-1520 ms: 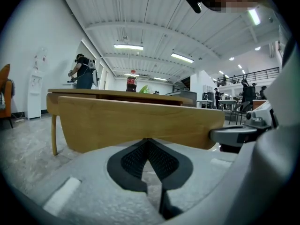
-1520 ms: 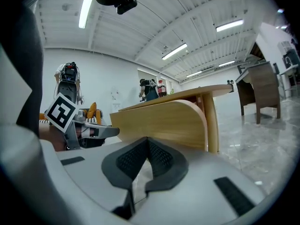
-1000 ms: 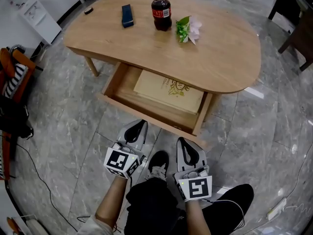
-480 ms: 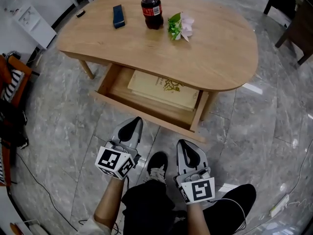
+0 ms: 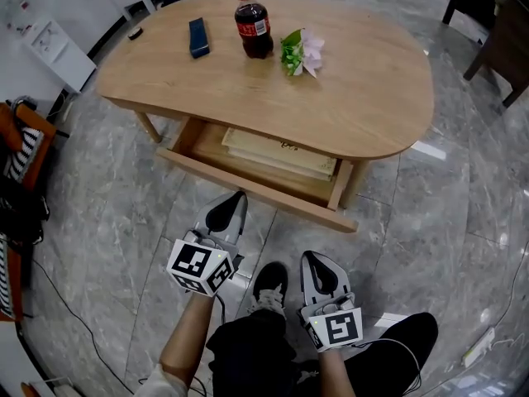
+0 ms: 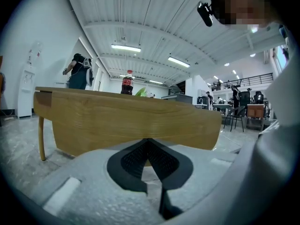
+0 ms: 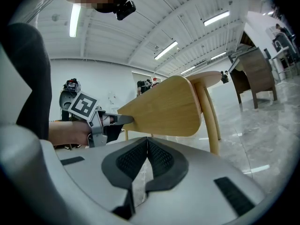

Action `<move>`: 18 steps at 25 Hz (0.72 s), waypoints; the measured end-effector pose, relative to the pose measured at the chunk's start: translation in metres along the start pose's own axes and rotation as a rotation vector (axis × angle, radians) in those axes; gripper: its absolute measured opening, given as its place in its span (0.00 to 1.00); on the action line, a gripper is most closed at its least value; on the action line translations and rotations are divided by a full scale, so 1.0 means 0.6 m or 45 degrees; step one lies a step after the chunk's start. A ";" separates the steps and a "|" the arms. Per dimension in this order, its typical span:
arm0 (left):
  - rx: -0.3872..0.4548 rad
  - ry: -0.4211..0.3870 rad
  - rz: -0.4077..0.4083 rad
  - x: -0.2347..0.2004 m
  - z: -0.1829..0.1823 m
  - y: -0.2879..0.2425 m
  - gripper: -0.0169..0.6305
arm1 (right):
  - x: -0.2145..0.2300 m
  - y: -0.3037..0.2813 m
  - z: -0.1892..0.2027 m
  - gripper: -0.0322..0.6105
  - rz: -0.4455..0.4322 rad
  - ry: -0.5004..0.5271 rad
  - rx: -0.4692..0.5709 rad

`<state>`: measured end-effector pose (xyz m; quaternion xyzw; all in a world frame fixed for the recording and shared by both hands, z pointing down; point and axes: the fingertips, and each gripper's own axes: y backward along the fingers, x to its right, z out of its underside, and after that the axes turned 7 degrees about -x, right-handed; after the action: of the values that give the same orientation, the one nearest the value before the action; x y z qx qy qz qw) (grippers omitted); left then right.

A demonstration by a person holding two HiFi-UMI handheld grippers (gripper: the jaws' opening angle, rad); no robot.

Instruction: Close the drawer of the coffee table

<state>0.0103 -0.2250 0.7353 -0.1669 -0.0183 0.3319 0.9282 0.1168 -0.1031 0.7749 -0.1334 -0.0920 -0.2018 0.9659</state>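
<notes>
With my left gripper and right gripper both pinched closed and empty, I should push the drawer straight in under the coffee table — slow, not crooked

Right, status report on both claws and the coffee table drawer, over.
Left claw shut, tip at light wooden drawer front. Right claw shut, empty, short of it. Drawer part open, cream book flat inside; no blockage seen.

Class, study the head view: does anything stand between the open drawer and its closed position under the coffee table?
Nothing visible does. The book lies flat inside the drawer, below its rim, and the shut left claw appears to rest against the drawer's front, with nothing between them.
</notes>
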 end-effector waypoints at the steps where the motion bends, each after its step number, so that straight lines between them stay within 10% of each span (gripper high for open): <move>1: -0.006 -0.010 0.004 0.000 -0.001 -0.004 0.04 | -0.001 0.001 0.002 0.07 -0.002 0.004 -0.002; 18: -0.010 -0.005 0.038 -0.013 -0.026 -0.066 0.04 | 0.030 0.025 -0.001 0.07 0.117 -0.011 -0.027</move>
<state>0.0303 -0.2631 0.7341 -0.1702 -0.0191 0.3460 0.9225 0.1394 -0.0967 0.7754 -0.1484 -0.0880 -0.1578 0.9723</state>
